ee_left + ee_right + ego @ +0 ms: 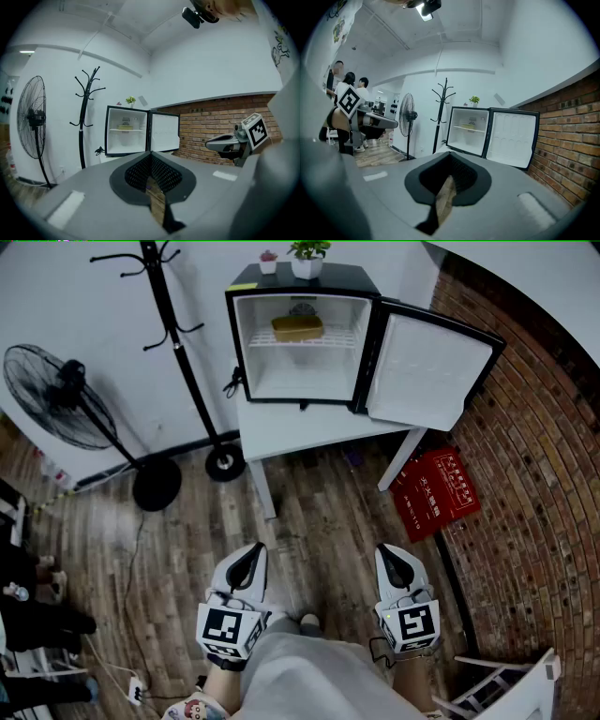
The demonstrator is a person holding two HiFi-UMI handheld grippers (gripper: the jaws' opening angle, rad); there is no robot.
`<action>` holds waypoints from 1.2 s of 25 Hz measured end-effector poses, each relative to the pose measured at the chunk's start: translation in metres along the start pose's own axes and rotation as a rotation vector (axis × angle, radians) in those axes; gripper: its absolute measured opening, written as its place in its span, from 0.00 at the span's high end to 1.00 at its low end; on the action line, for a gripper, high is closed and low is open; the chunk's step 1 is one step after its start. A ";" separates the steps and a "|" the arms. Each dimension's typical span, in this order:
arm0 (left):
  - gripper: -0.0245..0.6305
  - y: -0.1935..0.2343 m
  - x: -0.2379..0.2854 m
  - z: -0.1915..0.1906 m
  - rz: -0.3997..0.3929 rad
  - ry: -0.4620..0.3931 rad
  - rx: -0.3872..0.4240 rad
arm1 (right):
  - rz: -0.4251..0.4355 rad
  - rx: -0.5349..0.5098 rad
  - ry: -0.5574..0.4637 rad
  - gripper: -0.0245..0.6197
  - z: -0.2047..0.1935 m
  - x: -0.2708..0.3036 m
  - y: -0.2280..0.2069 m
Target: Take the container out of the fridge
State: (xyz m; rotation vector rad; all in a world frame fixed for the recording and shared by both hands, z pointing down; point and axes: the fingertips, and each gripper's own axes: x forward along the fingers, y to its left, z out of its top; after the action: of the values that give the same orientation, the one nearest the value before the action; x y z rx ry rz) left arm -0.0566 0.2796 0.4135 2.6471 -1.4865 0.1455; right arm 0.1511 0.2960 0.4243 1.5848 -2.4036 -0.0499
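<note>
**Caller:** Where does the job stand?

**Me:** Not begun, I judge. My left gripper (249, 559) and right gripper (392, 563) are both closed on nothing, near me. The yellow container (297, 328) sits on the upper shelf of the mini fridge (300, 371), far off, with its door (427, 371) already open.

**Caller:** Room to move?

**Me:** Fan (56, 395) and coat stand (184, 352) on the left, the door's edge and the brick wall (534, 456) on the right, wooden floor (319, 521) between.

I get flat, cool indoor light with only soft shadows. Every view bows hard toward dark, vignetted edges. The close foreground in both gripper views is blurred, and the fridge (298, 367) interior washes out white.
</note>
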 end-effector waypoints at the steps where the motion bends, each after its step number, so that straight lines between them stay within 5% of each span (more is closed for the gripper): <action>1: 0.96 -0.001 0.001 0.002 0.002 -0.001 -0.001 | -0.005 0.004 -0.010 0.96 0.000 0.000 -0.003; 19: 0.86 0.010 0.026 0.000 0.024 0.016 -0.015 | 0.048 0.056 -0.031 0.86 -0.001 0.028 -0.015; 30: 0.79 0.064 0.089 0.009 0.009 0.017 -0.023 | 0.080 0.050 -0.014 0.80 0.013 0.105 -0.028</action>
State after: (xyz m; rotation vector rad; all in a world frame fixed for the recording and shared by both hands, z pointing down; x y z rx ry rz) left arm -0.0645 0.1700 0.4196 2.6153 -1.4856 0.1504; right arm 0.1342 0.1876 0.4282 1.5120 -2.4955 0.0146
